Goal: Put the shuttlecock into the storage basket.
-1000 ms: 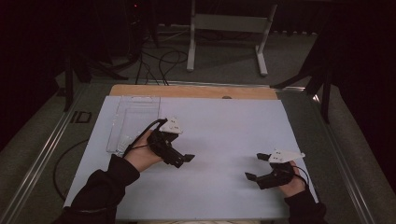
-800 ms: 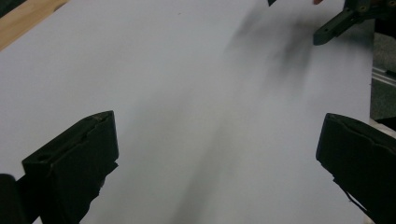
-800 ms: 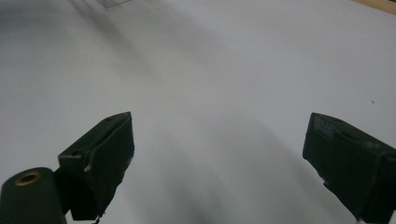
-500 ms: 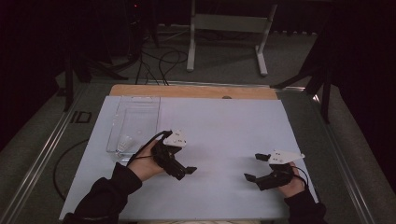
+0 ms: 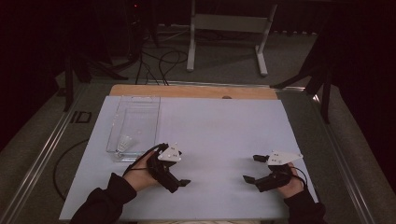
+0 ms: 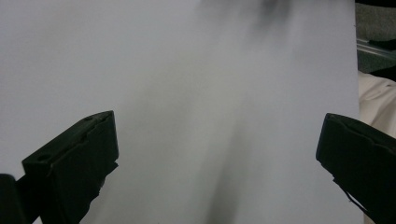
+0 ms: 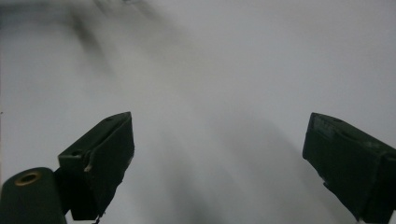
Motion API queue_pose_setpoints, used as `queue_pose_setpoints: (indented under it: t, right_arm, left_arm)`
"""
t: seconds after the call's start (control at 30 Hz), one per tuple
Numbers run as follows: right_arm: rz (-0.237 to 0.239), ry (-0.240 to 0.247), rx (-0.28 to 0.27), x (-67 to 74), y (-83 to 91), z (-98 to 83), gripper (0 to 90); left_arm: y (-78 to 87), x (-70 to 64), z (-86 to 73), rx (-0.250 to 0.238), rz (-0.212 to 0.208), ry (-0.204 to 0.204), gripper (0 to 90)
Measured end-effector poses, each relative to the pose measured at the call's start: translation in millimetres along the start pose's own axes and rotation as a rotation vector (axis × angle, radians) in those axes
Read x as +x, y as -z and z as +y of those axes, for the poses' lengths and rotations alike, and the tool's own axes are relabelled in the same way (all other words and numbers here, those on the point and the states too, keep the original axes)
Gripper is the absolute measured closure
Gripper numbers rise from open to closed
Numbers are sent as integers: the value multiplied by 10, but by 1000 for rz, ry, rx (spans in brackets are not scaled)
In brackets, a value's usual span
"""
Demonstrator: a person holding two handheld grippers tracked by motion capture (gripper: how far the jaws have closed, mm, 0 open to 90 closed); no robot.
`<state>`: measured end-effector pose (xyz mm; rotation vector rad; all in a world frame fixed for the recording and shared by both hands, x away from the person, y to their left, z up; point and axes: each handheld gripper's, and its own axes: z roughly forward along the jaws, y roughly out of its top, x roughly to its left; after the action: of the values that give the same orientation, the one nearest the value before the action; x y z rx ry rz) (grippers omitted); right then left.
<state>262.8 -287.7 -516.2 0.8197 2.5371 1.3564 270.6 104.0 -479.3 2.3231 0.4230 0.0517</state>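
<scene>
Tongs released on both sides: left tongs (image 5: 180, 179) and right tongs (image 5: 252, 169) hover over the white paper-covered surface (image 5: 215, 135); a small white object (image 5: 124, 141) sits in the clear plastic rectangular tray (image 5: 148, 122), likely best approached squarely from above.

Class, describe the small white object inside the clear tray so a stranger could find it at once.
Start at the white sheet covering the table, then go to the clear rectangular tray at its far left. The small white object lies at the tray's near end, just beyond the left gripper; it is the one thing in that tray.
</scene>
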Motion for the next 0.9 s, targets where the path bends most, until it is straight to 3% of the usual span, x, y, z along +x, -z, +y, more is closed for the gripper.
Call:
queue_pose_setpoints:
  t: [0.4,0.73,0.9]
  right_arm:
    - [10,12,-8,13,-13,-11,91]
    - [10,10,-7,8,-12,-19,90]
    - [21,4,-3,7,-19,-25,91]
  left_arm:
    - [98,1,-314,-6,-15,32,0]
    - [161,9,-536,-29,9,69,1]
    - [230,48,-697,-37,39,112,1]
